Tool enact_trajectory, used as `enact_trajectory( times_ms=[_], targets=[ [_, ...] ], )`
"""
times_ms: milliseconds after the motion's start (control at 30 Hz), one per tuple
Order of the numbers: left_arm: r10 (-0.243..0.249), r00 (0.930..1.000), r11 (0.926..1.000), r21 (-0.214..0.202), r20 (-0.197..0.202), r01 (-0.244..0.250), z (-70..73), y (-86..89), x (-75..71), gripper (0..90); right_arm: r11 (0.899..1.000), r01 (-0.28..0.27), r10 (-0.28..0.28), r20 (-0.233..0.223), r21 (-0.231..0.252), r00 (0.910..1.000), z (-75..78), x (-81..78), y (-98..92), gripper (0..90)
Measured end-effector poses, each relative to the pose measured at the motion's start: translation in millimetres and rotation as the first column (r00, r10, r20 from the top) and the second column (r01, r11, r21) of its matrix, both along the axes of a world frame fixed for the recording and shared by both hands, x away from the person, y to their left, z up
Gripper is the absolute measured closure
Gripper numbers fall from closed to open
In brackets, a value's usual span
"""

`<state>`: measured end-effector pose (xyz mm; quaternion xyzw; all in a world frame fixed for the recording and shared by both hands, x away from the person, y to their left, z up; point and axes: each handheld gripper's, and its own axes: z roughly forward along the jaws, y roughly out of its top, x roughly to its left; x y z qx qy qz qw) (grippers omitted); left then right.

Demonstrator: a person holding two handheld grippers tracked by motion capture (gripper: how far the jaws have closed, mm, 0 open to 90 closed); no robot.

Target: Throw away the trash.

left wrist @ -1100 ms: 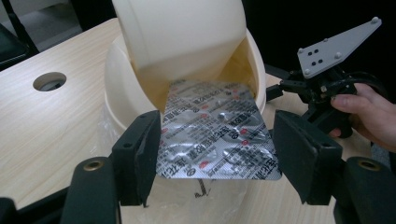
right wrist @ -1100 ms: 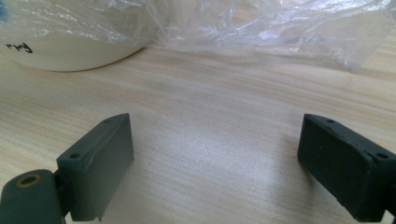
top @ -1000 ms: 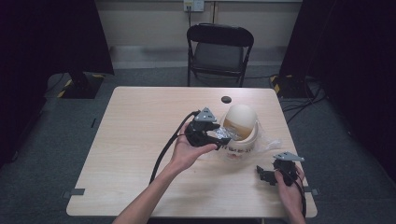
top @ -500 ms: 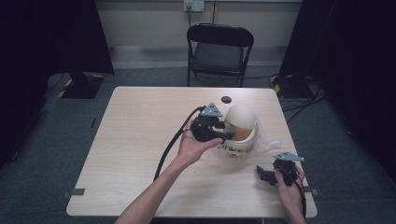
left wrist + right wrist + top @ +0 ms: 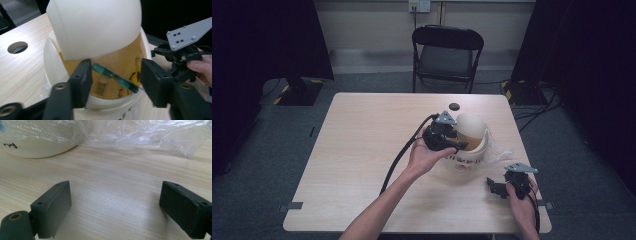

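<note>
Just then I had the left gripper (image 5: 460, 146) at the mouth of the bin (image 5: 469, 150), a cream tub with a domed swing lid (image 5: 93, 26) tipped back over it. In the left gripper view a strip of green capsules (image 5: 113, 77) lay slantwise in the opening, between the two black jaws. Its upper end sat against the pad on that view's left, its lower end fell short of the other pad, and I couldn't tell whether anything still pinched it. The jaws had just been opening, to a narrow gap, so I judged the strip as good as let go. Its long axis ran roughly from jaw to jaw, down into the bin and away from my hand, so any further move would be along that line. The left hand was plainly the nearer one. The right gripper (image 5: 498, 187) rested wide and empty on the table (image 5: 107, 192), near the bin's base beside crumpled plastic (image 5: 150, 135).
</note>
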<state>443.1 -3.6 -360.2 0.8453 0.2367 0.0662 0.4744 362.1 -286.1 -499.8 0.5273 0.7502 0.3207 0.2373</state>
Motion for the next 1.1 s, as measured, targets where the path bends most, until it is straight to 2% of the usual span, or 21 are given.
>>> enact_trajectory(
  times_ms=[133,233,400,500,667,833,967,1100],
  targets=[
    [-0.007,0.9999,0.9999,-0.011,-0.015,0.007,-0.4,-0.6,0.4,38.0,1.0,-0.002,0.002,-0.002,0.0,1.0,0.1,-0.2,0.0,10.1],
    [-0.007,1.0,0.9999,0.009,0.006,0.007,1.1,-1.9,-3.1,33.9,1.0,-0.002,0.002,-0.002,0.0,1.0,0.1,-0.2,0.0,10.1],
    [-0.004,1.0,1.0,0.003,0.003,0.004,4.1,2.5,-3.9,32.3,1.0,0.0,0.0,-0.002,0.001,1.0,0.1,-0.3,0.1,10.1],
    [0.025,0.9997,0.9997,-0.007,0.002,-0.025,10.1,7.1,-10.4,31.8,1.0,-0.001,0.001,-0.002,0.0,1.0,0.1,-0.3,0.0,10.1],
    [0.0,0.9998,1.0,-0.006,0.019,0.0,12.8,10.4,-14.7,31.4,1.0,-0.001,0.001,-0.002,0.0,1.0,0.1,-0.3,0.0,10.1],
    [0.007,0.9999,0.9995,-0.031,0.01,-0.007,9.0,25.8,-14.2,29.0,1.0,0.005,-0.005,-0.002,0.001,1.0,0.1,-0.6,0.4,10.1],
    [0.032,0.9994,0.9986,-0.042,0.013,-0.031,8.0,38.8,-13.8,26.1,1.0,0.005,-0.005,-0.002,0.001,1.0,0.1,-0.5,0.4,10.1],
    [0.043,0.999,0.9984,-0.035,0.009,-0.043,5.7,50.7,-12.7,22.2,1.0,0.005,-0.005,-0.002,0.001,1.0,0.1,-0.5,0.4,10.1]
  ],
)
